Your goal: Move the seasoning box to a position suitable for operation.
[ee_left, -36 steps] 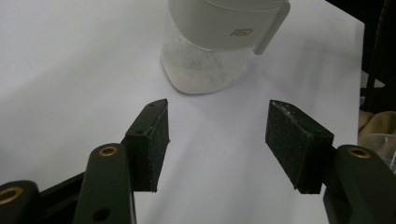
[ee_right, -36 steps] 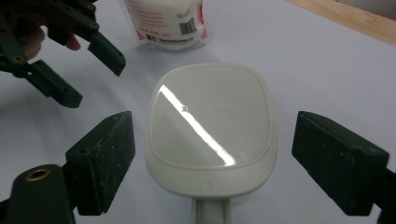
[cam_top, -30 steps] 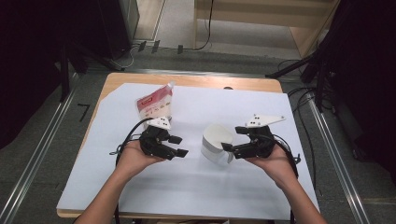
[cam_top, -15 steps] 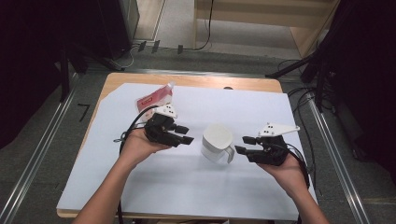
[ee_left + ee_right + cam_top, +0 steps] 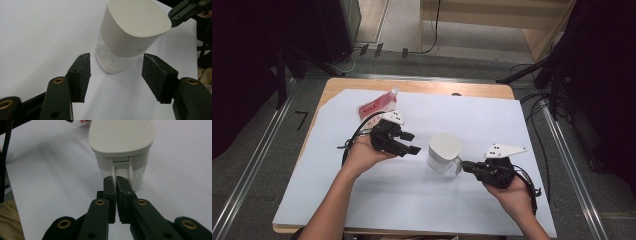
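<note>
The white jug (image 5: pixel 444 152) stands upright on the big white sheet (image 5: pixel 412 200) that covers the table. The right gripper (image 5: pixel 466 165) is just beside the jug, at its handle (image 5: pixel 121 171). Its jaws have just been closing and now sit pressed together, with nothing seen between them. The left gripper (image 5: pixel 411 143) waits near the other side of the jug, with its jaws apart and nothing in them. A red and white pouch (image 5: pixel 377 105) lies behind the jug, past the left gripper.

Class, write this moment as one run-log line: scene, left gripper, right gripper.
scene: jug on white sheet | left gripper: open, facing jug, apart | right gripper: jaws just closed at jug handle
</note>
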The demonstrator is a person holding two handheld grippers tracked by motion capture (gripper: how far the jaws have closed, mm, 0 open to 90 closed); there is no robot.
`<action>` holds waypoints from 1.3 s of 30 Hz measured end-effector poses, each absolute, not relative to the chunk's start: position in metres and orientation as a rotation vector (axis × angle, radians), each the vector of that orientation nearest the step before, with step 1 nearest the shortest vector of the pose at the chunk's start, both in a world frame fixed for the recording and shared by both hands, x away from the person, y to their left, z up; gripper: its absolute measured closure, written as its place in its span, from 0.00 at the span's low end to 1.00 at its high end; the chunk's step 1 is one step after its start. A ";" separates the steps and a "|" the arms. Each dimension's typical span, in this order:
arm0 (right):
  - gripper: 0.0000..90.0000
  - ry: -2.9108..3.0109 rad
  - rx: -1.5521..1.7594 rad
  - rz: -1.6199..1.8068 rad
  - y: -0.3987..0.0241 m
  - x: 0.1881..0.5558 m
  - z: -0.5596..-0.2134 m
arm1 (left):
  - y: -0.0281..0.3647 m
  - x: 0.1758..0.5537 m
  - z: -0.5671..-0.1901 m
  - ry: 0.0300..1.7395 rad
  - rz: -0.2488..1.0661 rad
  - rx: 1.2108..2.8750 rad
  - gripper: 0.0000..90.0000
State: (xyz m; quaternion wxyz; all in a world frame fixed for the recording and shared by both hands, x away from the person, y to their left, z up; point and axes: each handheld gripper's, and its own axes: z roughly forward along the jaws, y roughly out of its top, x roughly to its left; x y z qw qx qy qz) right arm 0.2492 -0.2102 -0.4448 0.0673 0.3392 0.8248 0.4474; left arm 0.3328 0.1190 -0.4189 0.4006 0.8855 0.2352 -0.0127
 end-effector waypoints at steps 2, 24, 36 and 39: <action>1.00 2.504 1.007 1.342 -0.205 0.247 -0.446 | 0.118 0.332 -0.420 0.594 -0.033 2.243 0.45; 1.00 2.596 1.017 1.322 -0.181 0.248 -0.469 | 0.107 0.332 -0.428 0.569 -0.064 2.240 0.38; 1.00 2.586 1.046 1.313 -0.185 0.255 -0.472 | 0.108 0.329 -0.425 0.552 -0.042 2.221 0.36; 1.00 2.583 1.058 1.303 -0.186 0.255 -0.472 | 0.107 0.329 -0.425 0.557 -0.041 2.211 0.34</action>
